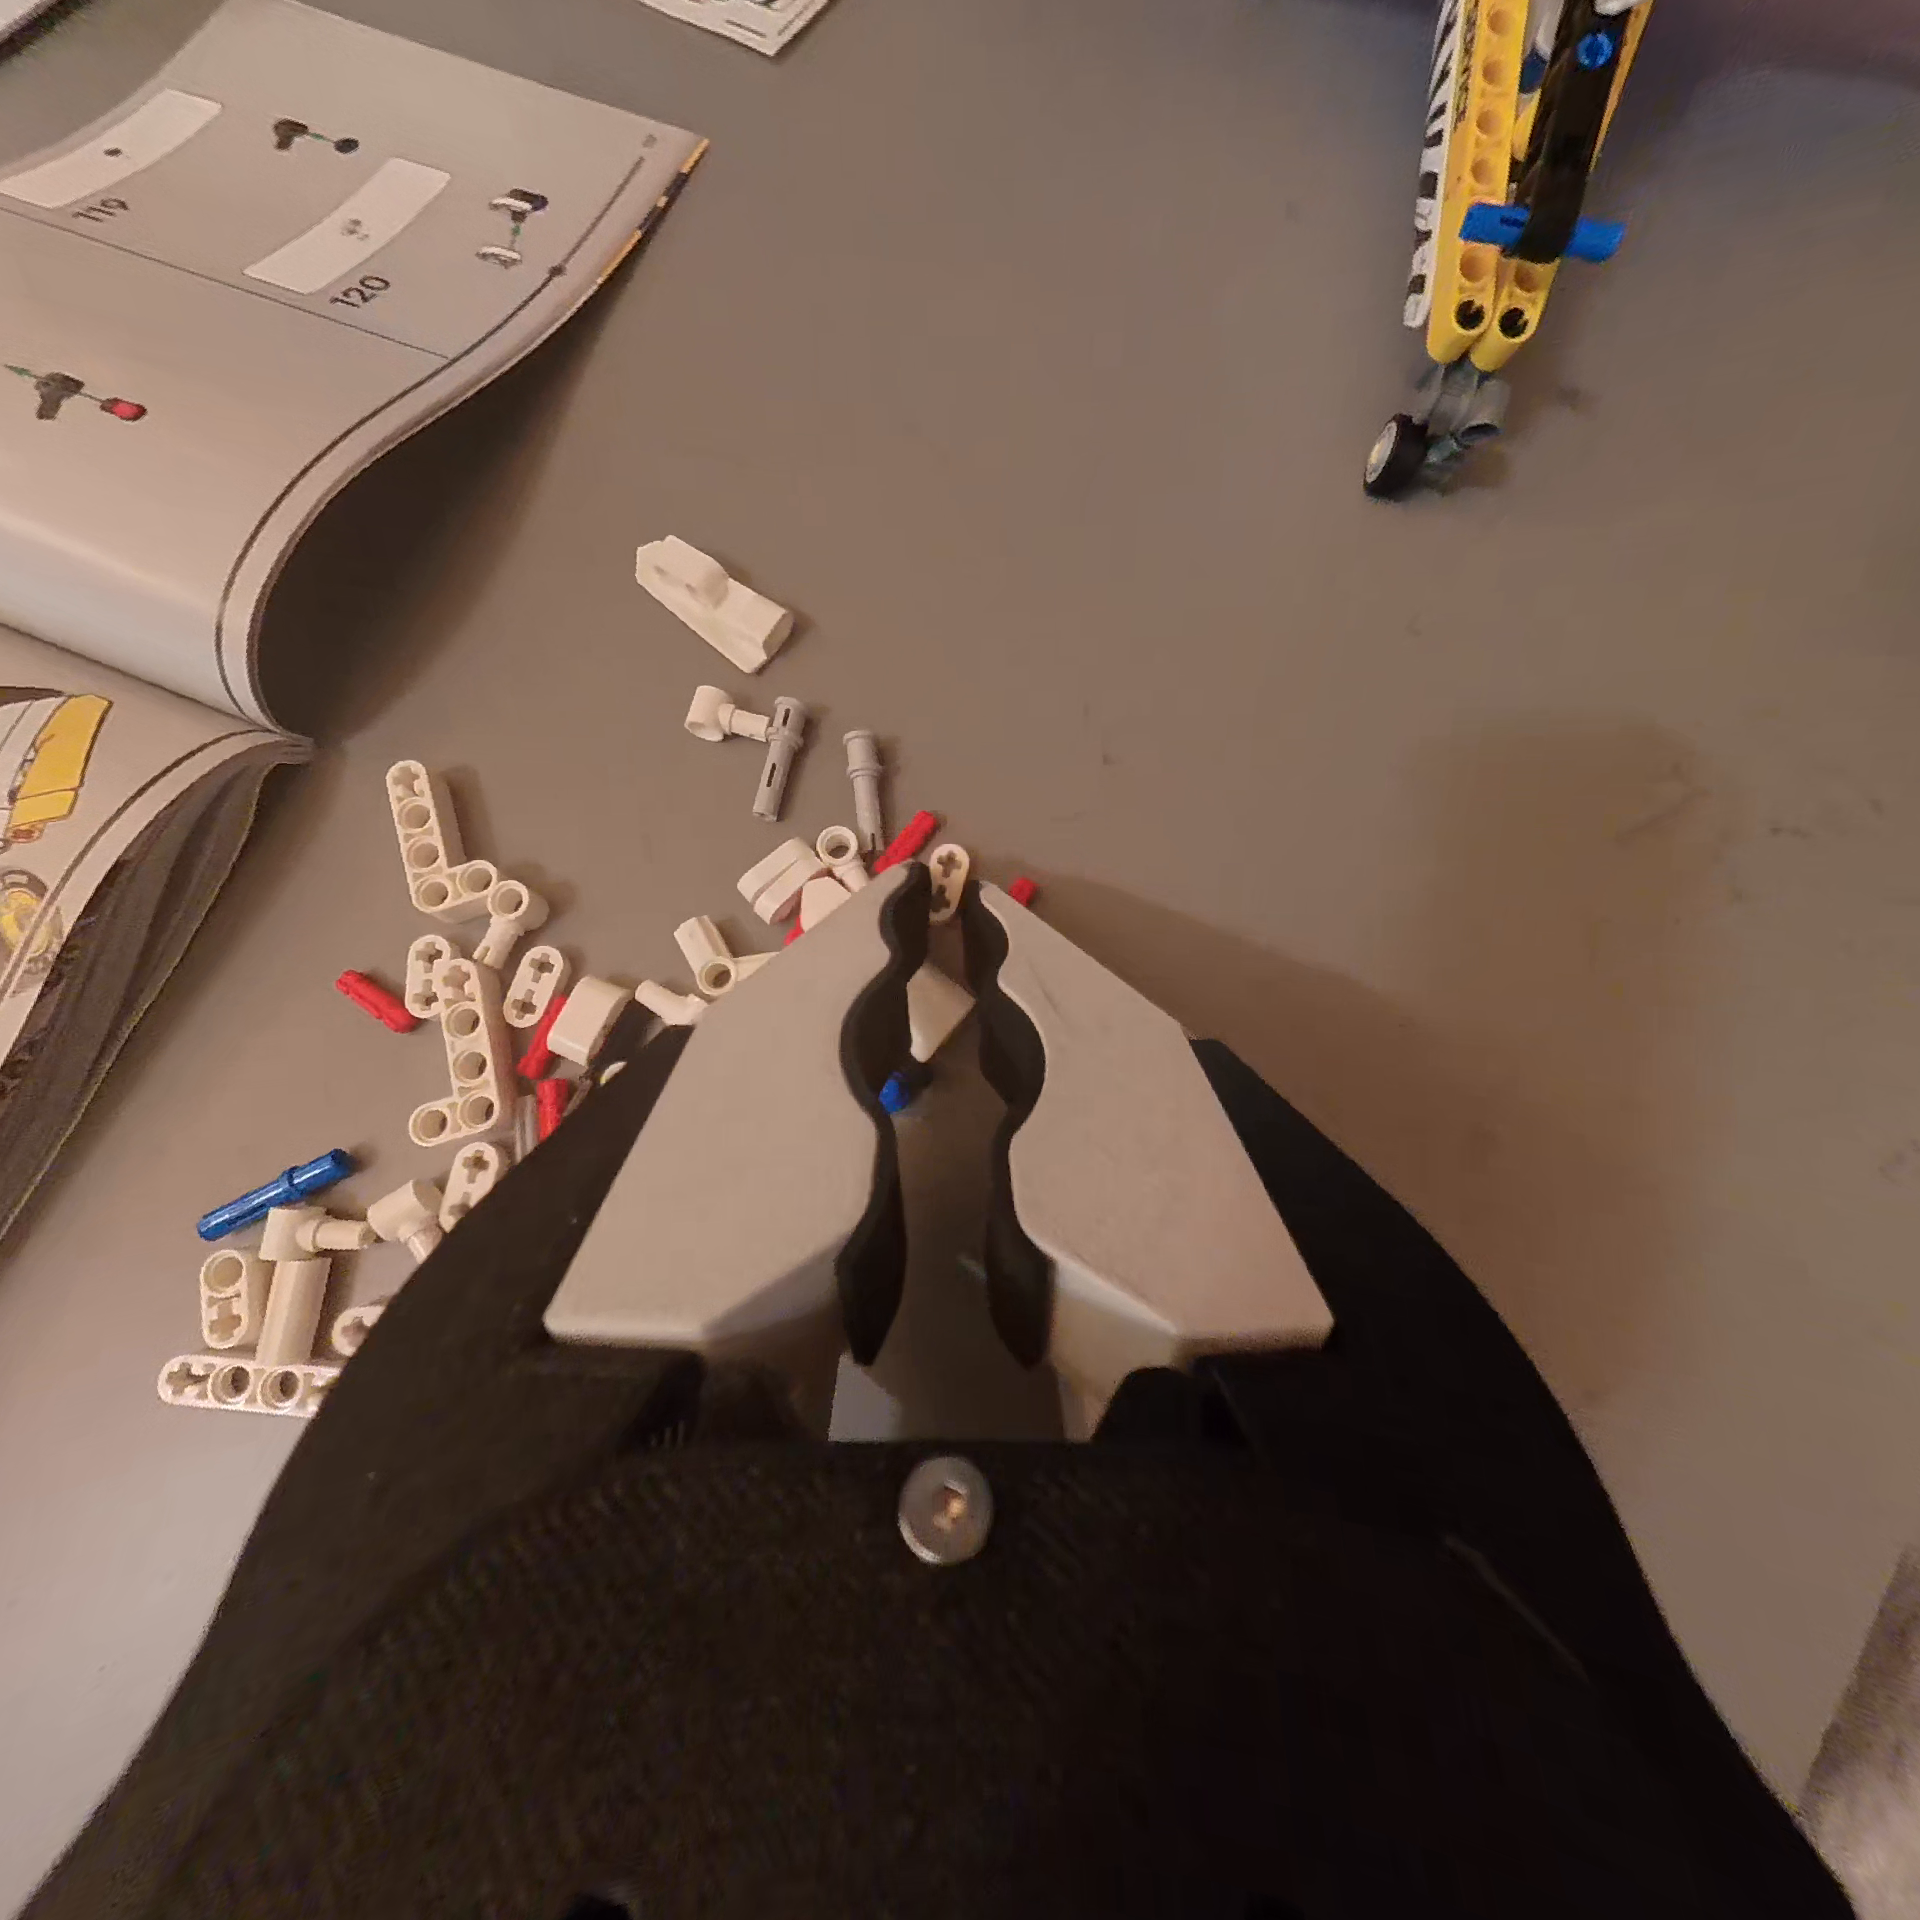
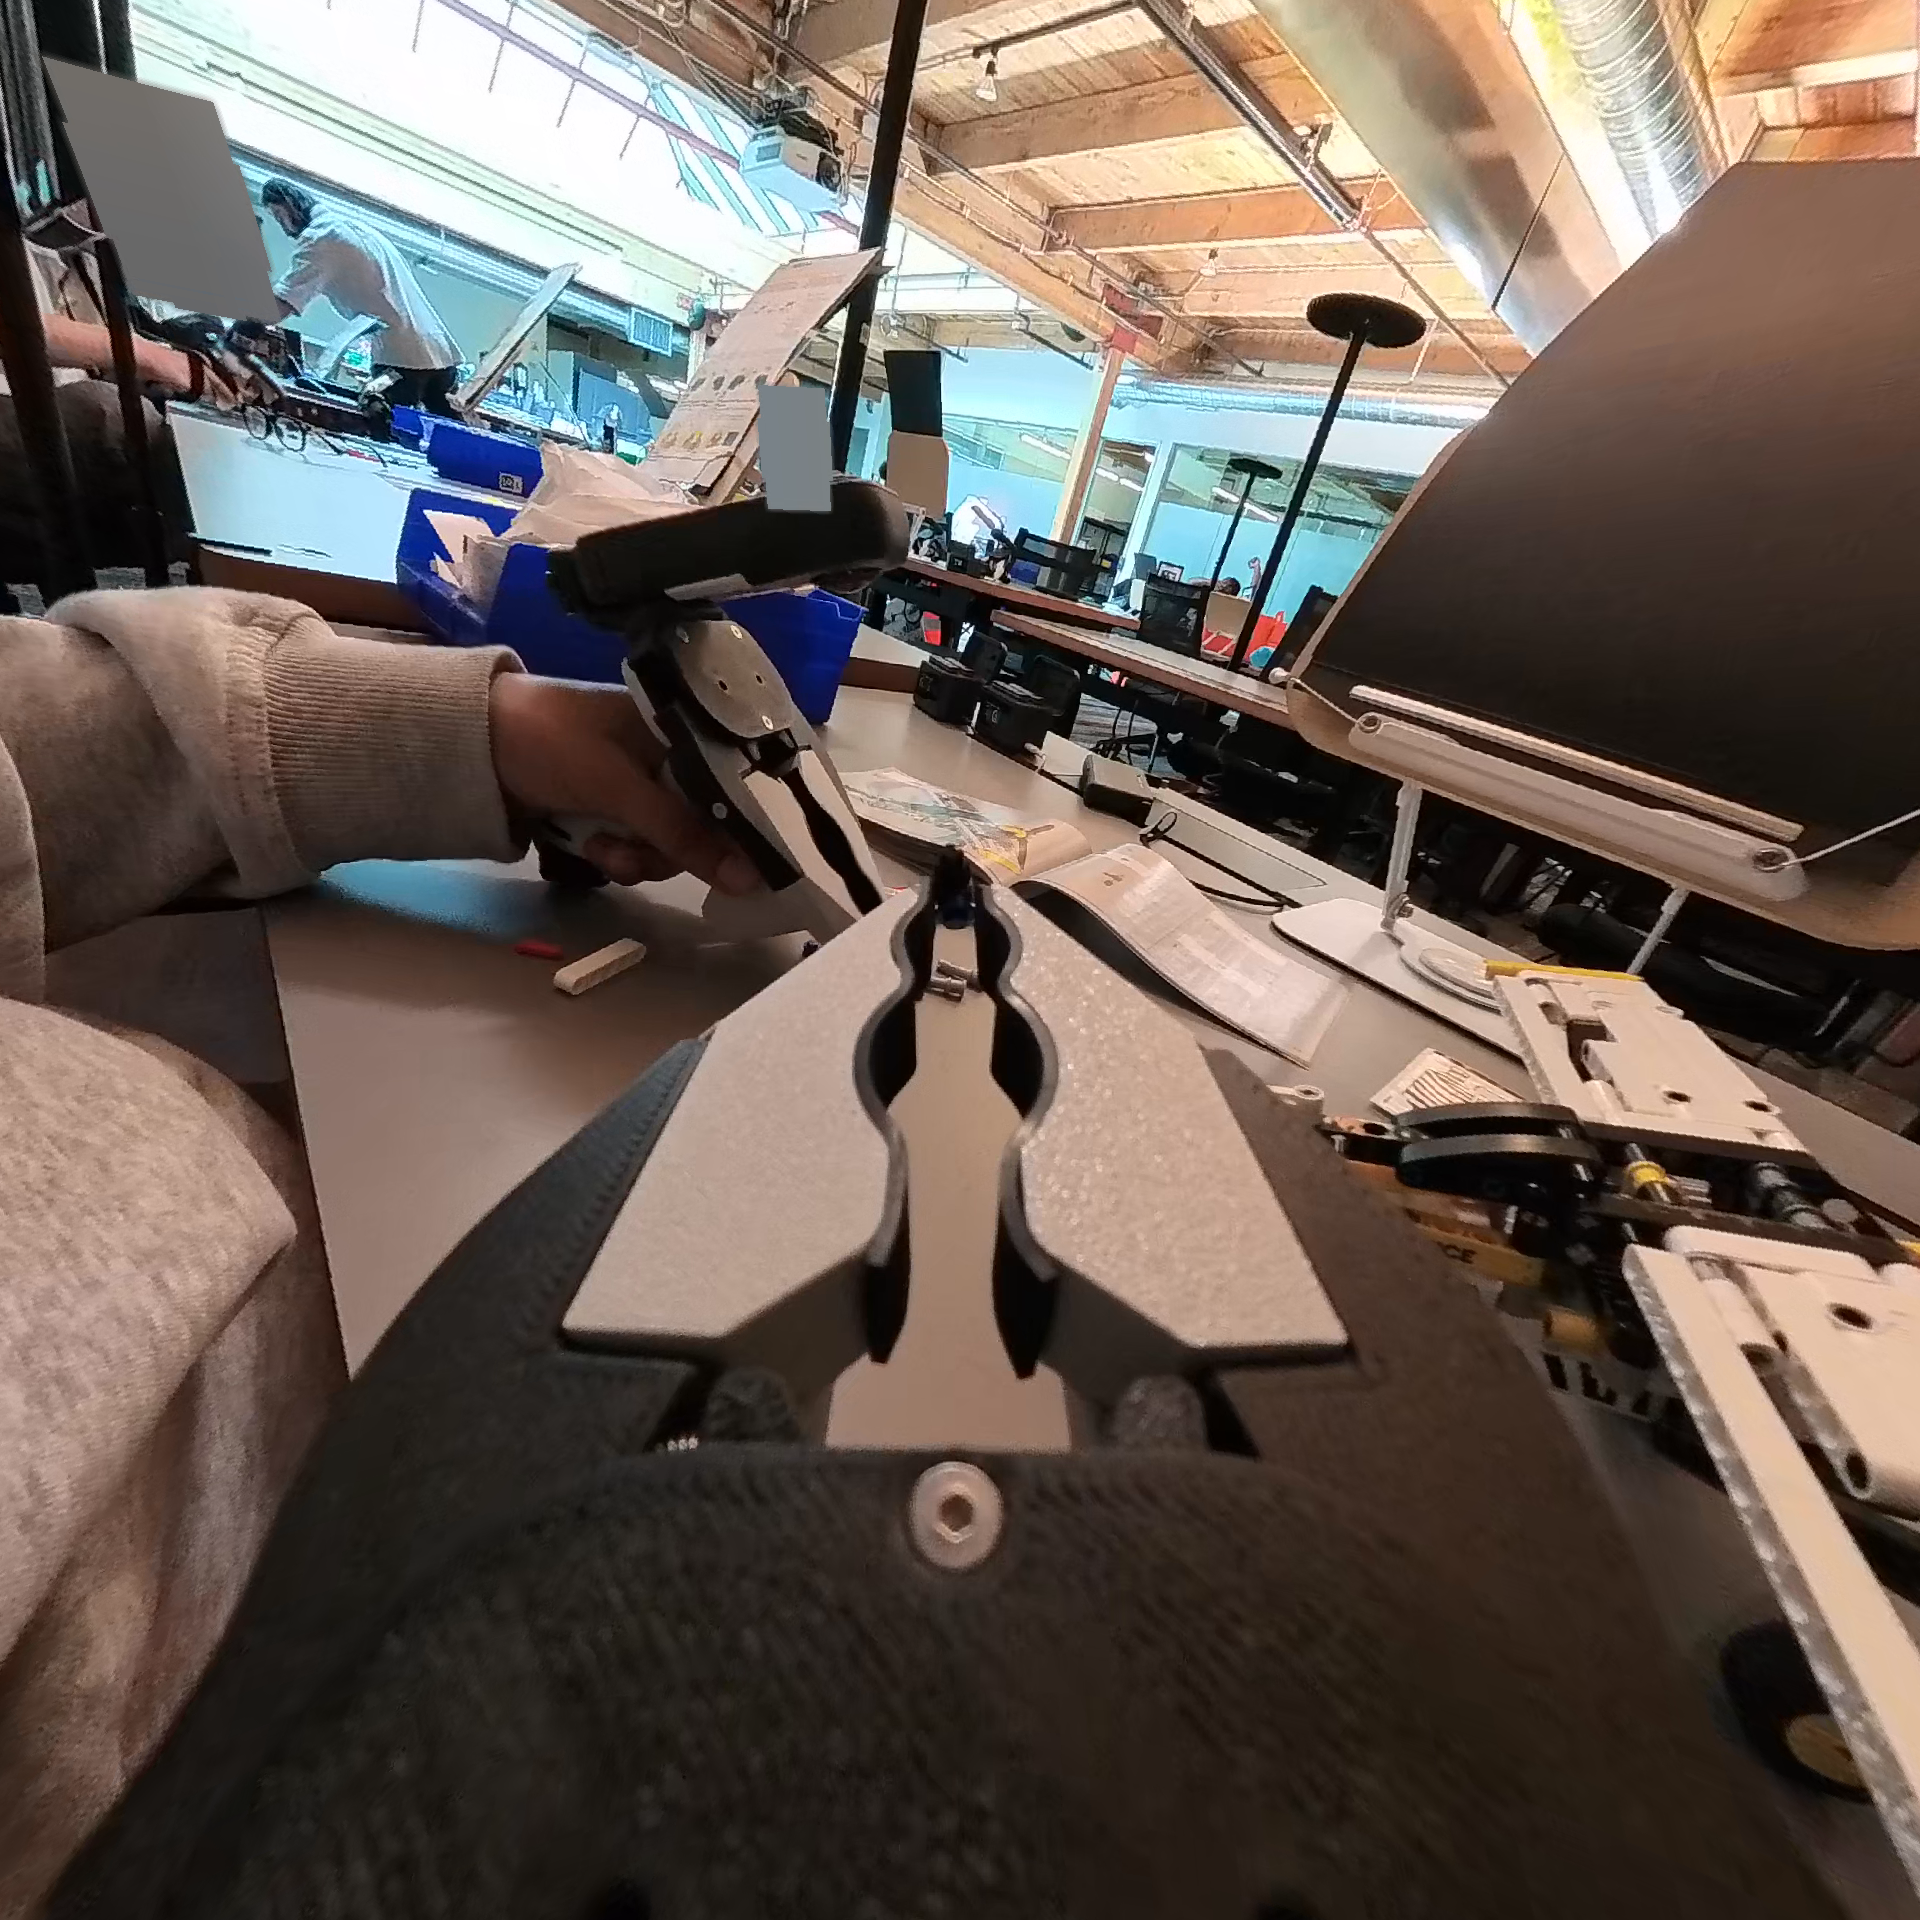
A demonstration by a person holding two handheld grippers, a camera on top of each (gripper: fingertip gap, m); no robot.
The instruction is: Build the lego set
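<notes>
In the left wrist view, my left gripper points down into a pile of loose white, red, grey and blue lego pieces. Its jaws are closed on a small white connector at the tips. A blue pin lies under the fingers. In the right wrist view, my right gripper is held above the table, shut on a small black piece with a blue pin. The left gripper shows there too, held by a hand in a beige sleeve, its tips hidden behind mine.
An open instruction booklet lies at the left of the pile and shows in the right wrist view. The partly built yellow, black and white model stands at the far right. A monitor stands behind. A tan beam lies on the table. Left tips to right tips: about 20 cm.
</notes>
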